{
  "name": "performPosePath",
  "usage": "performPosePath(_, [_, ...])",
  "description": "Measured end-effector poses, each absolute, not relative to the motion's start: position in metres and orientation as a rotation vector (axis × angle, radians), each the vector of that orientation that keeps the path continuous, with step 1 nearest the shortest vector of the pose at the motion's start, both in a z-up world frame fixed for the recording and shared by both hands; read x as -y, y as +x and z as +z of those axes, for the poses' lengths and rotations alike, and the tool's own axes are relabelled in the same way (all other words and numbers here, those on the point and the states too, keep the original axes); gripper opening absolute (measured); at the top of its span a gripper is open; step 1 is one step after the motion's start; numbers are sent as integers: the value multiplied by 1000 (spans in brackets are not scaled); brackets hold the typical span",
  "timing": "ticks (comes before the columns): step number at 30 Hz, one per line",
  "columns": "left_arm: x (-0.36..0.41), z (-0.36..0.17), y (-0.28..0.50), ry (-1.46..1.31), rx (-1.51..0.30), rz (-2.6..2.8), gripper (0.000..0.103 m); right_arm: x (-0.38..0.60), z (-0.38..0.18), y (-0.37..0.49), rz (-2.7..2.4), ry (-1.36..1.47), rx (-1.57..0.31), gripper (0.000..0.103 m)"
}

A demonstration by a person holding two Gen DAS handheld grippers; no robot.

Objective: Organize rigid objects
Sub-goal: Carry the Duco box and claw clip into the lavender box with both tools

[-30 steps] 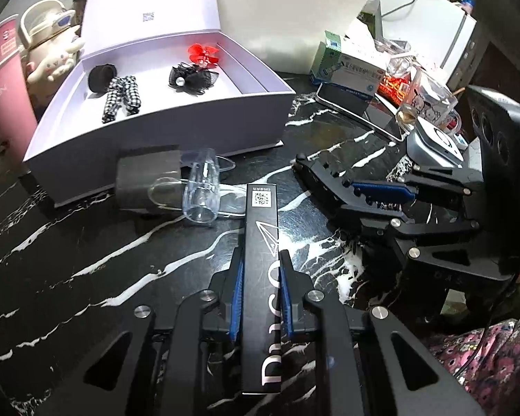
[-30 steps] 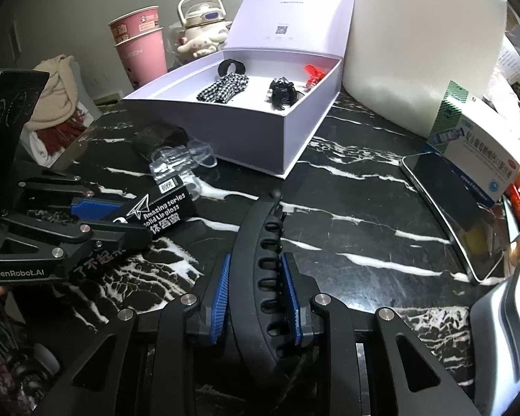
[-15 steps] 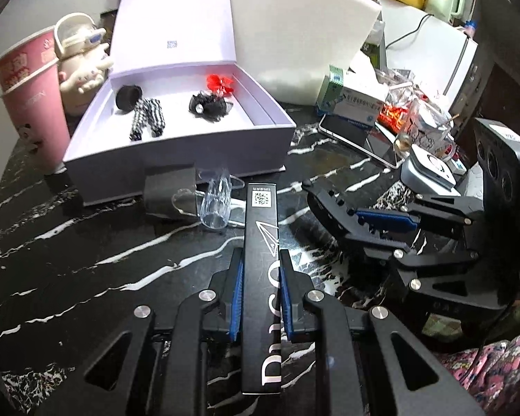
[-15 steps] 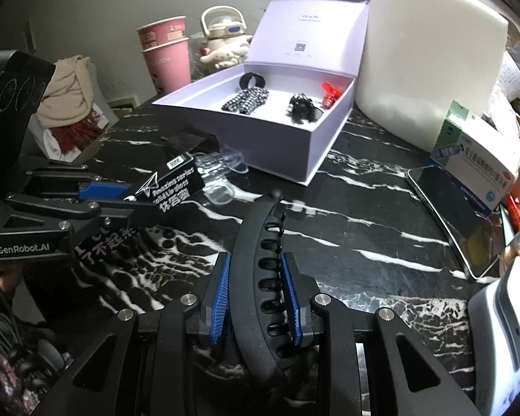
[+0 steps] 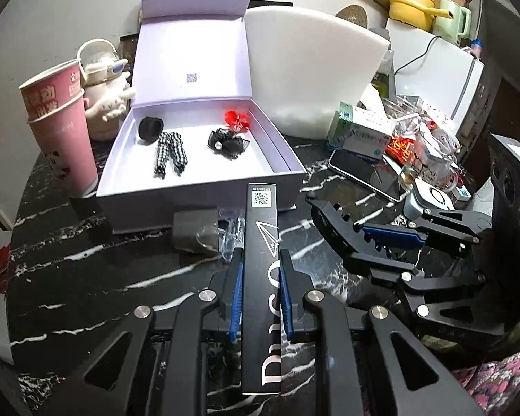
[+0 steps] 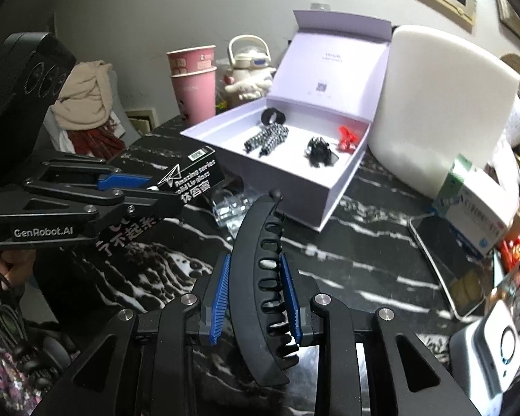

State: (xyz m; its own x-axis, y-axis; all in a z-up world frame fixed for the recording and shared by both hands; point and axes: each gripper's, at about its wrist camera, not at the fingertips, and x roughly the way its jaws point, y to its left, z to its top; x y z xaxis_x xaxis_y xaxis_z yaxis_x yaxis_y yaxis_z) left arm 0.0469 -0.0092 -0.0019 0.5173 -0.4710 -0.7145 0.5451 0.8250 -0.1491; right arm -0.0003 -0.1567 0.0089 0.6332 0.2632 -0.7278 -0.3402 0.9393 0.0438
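The left gripper (image 5: 260, 294) clamps a long, glossy black carton (image 5: 261, 263). The right gripper (image 6: 256, 298) pinches a curved, slotted matte hair clip (image 6: 260, 260) above the veined marble table (image 6: 364, 260).

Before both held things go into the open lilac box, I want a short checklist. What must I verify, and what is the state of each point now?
1. Left gripper shut on the black lip gloss box: ok.
2. Right gripper shut on the black hair clip: ok.
3. Lilac box lid upright, tray open: ok.
4. Free floor in the tray beside the checked bow, black bow and red clip: ok, mostly along the front.
5. Path clear: not ok, clear plastic pieces and a grey block lie before the front wall.
6. Grippers apart from each other: ok.
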Motion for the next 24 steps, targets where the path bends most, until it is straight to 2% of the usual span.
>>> performPosePath(24, [15,25,107,98,-813,-553,18,169,37,60,399,-115,-762,29])
